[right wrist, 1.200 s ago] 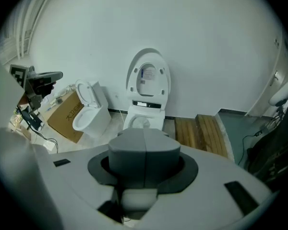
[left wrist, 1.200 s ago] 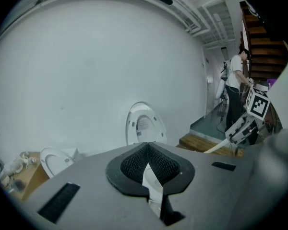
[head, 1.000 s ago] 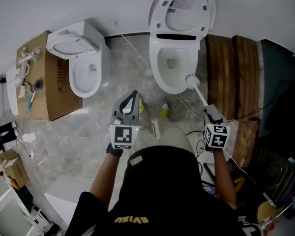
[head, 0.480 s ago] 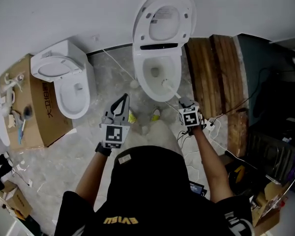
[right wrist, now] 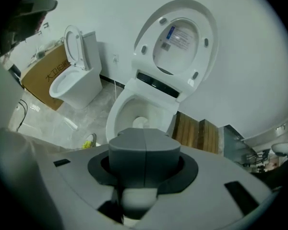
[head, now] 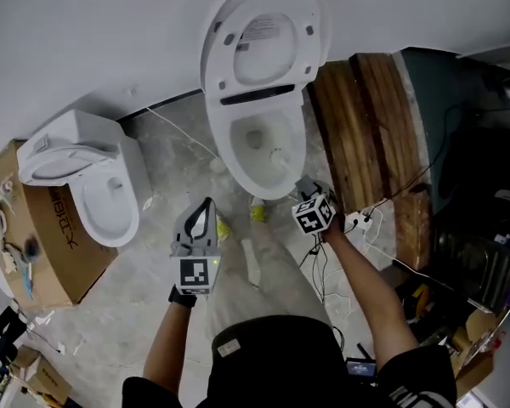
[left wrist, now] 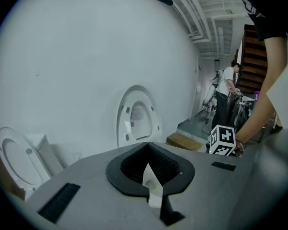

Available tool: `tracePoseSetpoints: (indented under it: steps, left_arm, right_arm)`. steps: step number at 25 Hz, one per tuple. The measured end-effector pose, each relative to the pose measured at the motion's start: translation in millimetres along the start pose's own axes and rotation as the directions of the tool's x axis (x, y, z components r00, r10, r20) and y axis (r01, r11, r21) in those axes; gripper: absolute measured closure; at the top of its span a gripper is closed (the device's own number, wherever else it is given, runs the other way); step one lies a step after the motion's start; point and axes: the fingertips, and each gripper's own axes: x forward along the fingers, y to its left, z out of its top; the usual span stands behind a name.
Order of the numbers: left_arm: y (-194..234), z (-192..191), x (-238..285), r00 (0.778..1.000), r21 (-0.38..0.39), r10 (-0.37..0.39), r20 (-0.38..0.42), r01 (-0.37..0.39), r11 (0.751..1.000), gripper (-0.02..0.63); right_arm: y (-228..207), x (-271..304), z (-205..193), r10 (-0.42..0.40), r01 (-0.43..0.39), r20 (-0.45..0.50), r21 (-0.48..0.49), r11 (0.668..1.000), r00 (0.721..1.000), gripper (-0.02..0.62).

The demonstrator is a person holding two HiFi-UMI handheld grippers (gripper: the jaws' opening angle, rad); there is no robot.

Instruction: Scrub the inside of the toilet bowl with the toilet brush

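Toilet brush (head: 278, 155) is clamped in the right hand-held gripper (head: 303, 194). In the right gripper view its two jaws are pressed together down the middle. The handle itself is hidden under them, so the hold is my reading from the head view, where the thin shaft runs out of that hand-held gripper. The brush's long axis continues straight ahead of the jaws and slightly down. Its white head sits just beyond the jaw tips, over the near rim and inside the toilet bowl (head: 229, 155), on the wall nearest the hand-held gripper. The drain opening lies farther ahead of the head. Any scrubbing stroke therefore seems to turn on pushing along that axis, away from the hand-held gripper and deeper into the bowl. The left hand-held gripper (head: 201, 218) hangs well to the left of the bowl, its jaws meeting at the tips with nothing between them, so the right arm is much the nearer. Beyond the bowl, the lid (head: 259, 36) stands raised against the wall.
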Motion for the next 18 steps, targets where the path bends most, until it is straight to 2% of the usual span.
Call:
tracePoseSetpoints:
  steps: [2,5,8,10,12,14,18]
  left_arm:
    - [2.1,-24.9,26.6,0.999,0.018,-0.011,-0.041,0.012,1.000,0.588]
    - [3.2,-47.5,68.8,1.000,0.045,-0.028,-0.005,0.028,0.999,0.588]
    - [3.7,-72.4,95.8,0.999,0.097,-0.043,0.001,0.043,0.994,0.588]
    - [4.6,-92.6,109.1,0.999,0.084,-0.037,-0.019,0.039,0.996,0.588]
    - [7.2,-108.9,119.7,0.999,0.084,-0.036,-0.036,0.039,0.996,0.588]
    - [10.8,-121.9,126.0,0.998,0.100,-0.037,-0.052,0.042,0.994,0.588]
    - [13.2,-143.5,130.7,0.997,0.099,-0.036,-0.074,0.043,0.994,0.588]
  right_arm:
    - [-1.3,29.8,6.9,0.010,-0.009,0.018,-0.045,0.999,1.000,0.434]
    - [-4.5,70.3,22.9,0.034,-0.029,0.043,-0.104,0.994,0.998,0.434]
    - [6.1,107.1,31.9,0.066,-0.060,0.061,-0.106,0.993,0.996,0.434]
    - [15.5,128.4,36.4,0.119,-0.112,0.077,-0.094,0.989,0.990,0.434]
    - [26.7,147.2,44.3,0.190,-0.185,0.107,-0.059,0.981,0.976,0.434]
    - [38.0,166.5,49.9,0.246,-0.252,0.147,0.026,0.967,0.958,0.434]
    - [47.7,196.8,51.1,0.292,-0.324,0.187,0.176,0.929,0.938,0.434]
